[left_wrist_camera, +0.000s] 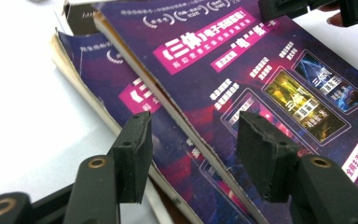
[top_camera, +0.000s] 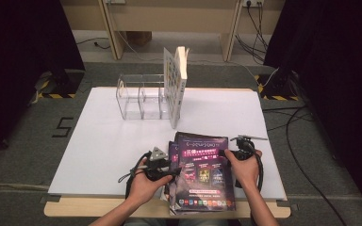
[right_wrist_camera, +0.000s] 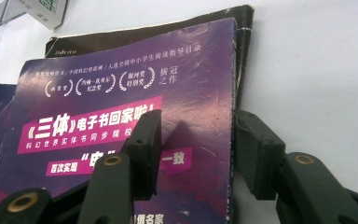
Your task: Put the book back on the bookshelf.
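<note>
A clear acrylic rack [top_camera: 139,96] stands at the back of the white worktop [top_camera: 99,141], a book [top_camera: 176,84] upright against it. Nearer, the left gripper [top_camera: 172,170], jaws wide, straddles the left edge of the purple book stack [top_camera: 202,174]. The right gripper [top_camera: 224,153], also wide, straddles the top book's right edge.

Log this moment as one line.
left gripper: open, at top book left edge | right gripper: open, at right edge | rack: one book upright
</note>
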Action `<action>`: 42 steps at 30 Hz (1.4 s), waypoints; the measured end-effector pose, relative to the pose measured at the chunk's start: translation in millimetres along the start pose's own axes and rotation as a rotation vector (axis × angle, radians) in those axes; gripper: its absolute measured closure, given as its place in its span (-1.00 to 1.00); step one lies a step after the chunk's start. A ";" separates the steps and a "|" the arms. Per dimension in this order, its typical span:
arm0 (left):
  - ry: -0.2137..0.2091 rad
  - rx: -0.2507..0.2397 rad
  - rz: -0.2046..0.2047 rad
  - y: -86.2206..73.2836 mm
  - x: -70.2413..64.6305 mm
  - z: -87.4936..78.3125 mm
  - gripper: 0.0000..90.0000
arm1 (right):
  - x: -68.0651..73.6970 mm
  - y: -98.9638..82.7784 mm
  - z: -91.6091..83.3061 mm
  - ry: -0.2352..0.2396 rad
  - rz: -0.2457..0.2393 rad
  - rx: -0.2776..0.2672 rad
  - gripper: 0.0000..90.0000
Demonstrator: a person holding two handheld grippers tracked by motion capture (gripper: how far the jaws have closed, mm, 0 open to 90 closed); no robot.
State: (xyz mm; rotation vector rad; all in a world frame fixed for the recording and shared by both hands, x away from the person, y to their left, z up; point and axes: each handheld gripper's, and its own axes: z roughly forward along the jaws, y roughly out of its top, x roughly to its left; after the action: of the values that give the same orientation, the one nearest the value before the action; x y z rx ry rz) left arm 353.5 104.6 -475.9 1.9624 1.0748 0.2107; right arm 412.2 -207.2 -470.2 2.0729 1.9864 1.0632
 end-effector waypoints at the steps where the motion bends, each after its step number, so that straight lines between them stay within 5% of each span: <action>1: -0.002 -0.002 0.002 0.0 -0.2 0.9 0.00 | 0.1 -0.2 0.1 -0.001 -0.002 0.000 0.19; 8: -0.034 0.021 -0.005 1.6 -5.1 10.8 -0.01 | -3.6 -1.5 0.3 0.031 0.023 0.020 0.15; 24: -0.019 0.068 0.042 8.5 -14.6 20.2 0.02 | -5.5 2.6 -0.6 0.042 0.043 0.044 0.23; 41: -0.012 0.072 0.052 7.2 -14.3 17.8 0.03 | 3.9 5.1 -24.0 0.091 0.032 -0.012 0.44; 42: -0.008 0.069 0.053 7.0 -14.4 18.1 0.02 | 4.6 5.4 -26.7 0.129 0.050 -0.025 0.46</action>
State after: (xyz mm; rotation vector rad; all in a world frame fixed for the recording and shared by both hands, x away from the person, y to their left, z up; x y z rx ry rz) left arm 358.1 81.0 -478.2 2.0528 1.0382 0.1967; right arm 402.5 -214.5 -445.3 2.1015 1.9754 1.2549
